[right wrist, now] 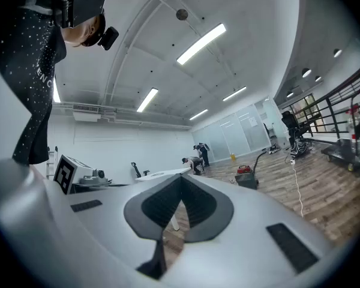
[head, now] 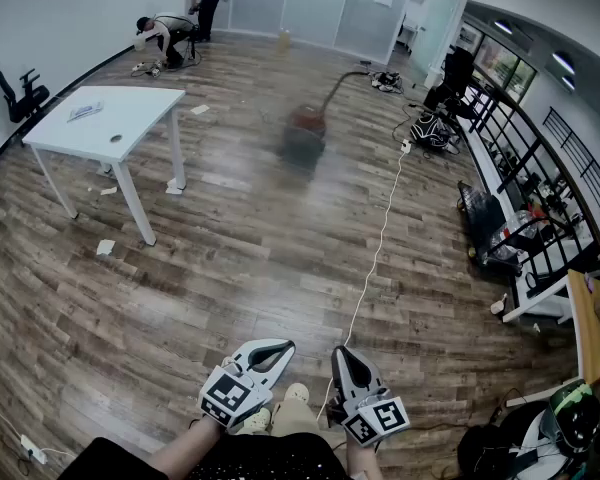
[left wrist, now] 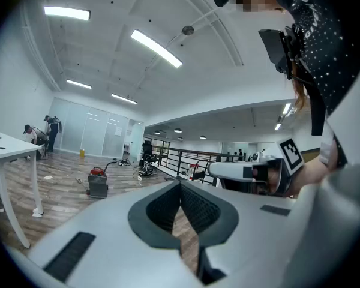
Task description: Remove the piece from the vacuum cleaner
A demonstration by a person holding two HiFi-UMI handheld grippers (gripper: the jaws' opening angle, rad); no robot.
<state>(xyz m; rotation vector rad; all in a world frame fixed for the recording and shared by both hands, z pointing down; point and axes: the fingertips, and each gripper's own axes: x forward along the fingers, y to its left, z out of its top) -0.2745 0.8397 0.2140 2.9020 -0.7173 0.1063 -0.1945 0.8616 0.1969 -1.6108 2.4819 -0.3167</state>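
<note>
The vacuum cleaner point(head: 304, 132), red on top with a dark grey body and a hose running back, stands far across the wooden floor; it is blurred in the head view. It also shows as the small vacuum cleaner point(left wrist: 97, 182) in the left gripper view and the vacuum cleaner point(right wrist: 246, 176) in the right gripper view. My left gripper point(head: 283, 349) and right gripper point(head: 341, 353) are held close to the body at the bottom of the head view, both shut with nothing between the jaws. Neither is anywhere near the vacuum.
A white table point(head: 108, 120) stands at the left, paper scraps on the floor around it. A white cable point(head: 378, 243) runs along the floor toward me. Railing, bags and a desk line the right side. Two people point(head: 178, 23) work at the far wall.
</note>
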